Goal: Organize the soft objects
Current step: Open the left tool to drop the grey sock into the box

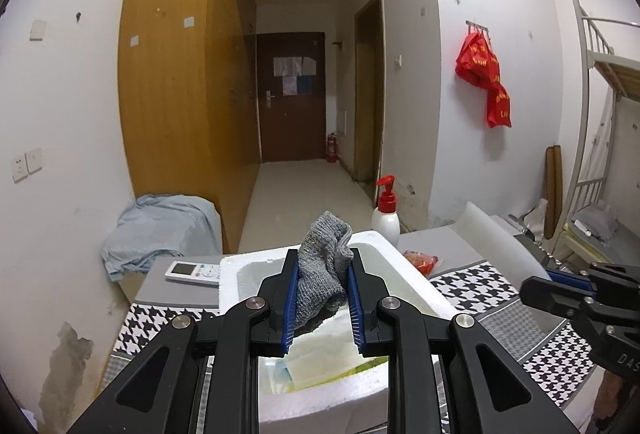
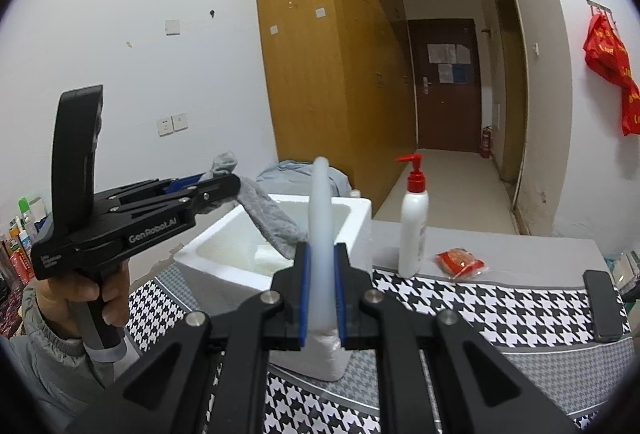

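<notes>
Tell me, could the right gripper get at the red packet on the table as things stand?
Probably not yet. The right gripper has its jaws shut on a white foam sheet, so it is busy. The red packet lies in the open beside the pump bottle, nothing covering it.

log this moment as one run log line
left gripper: shut on grey sock, above foam box | right gripper: shut on white foam sheet | bottle, red packet: on table
</notes>
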### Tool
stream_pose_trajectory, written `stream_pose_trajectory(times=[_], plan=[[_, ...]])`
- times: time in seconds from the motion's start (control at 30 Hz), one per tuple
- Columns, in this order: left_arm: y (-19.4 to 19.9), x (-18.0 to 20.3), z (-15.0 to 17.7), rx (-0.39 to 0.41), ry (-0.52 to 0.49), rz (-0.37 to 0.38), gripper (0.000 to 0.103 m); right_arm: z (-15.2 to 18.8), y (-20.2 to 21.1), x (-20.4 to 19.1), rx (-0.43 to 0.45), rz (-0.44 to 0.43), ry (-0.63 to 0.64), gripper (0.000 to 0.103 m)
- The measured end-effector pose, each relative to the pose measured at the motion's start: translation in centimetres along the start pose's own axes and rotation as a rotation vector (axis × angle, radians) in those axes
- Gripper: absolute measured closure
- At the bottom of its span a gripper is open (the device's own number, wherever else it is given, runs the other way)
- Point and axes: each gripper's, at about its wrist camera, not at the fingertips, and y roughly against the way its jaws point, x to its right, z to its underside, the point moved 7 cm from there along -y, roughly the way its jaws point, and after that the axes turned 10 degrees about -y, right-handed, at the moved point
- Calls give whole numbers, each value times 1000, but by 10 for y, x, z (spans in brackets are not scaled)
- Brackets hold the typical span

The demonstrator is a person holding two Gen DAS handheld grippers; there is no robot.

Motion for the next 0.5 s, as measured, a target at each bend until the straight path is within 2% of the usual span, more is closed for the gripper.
stream_pose_trajectory(times=[0.13, 0.2, 0.27, 0.33, 0.4, 0.5], plan=[[-15, 1, 3, -40, -3, -4, 79, 1, 0, 4, 1, 5, -12, 89], [-22, 2, 5, -59, -6, -2, 73, 1, 0, 5, 1, 9, -14, 89], [-28, 1, 8, -77, 3, 3, 61, 2, 0, 7, -1, 13, -17, 89], [-28, -2, 9, -72, 23, -7, 29, 1, 0, 7, -1, 14, -21, 89], [-23, -6, 7, -45, 33, -33, 9, 1, 0, 7, -1, 16, -22, 89], [-14, -11, 3, -8, 49, -74, 4, 0, 0, 7, -1, 18, -23, 89]])
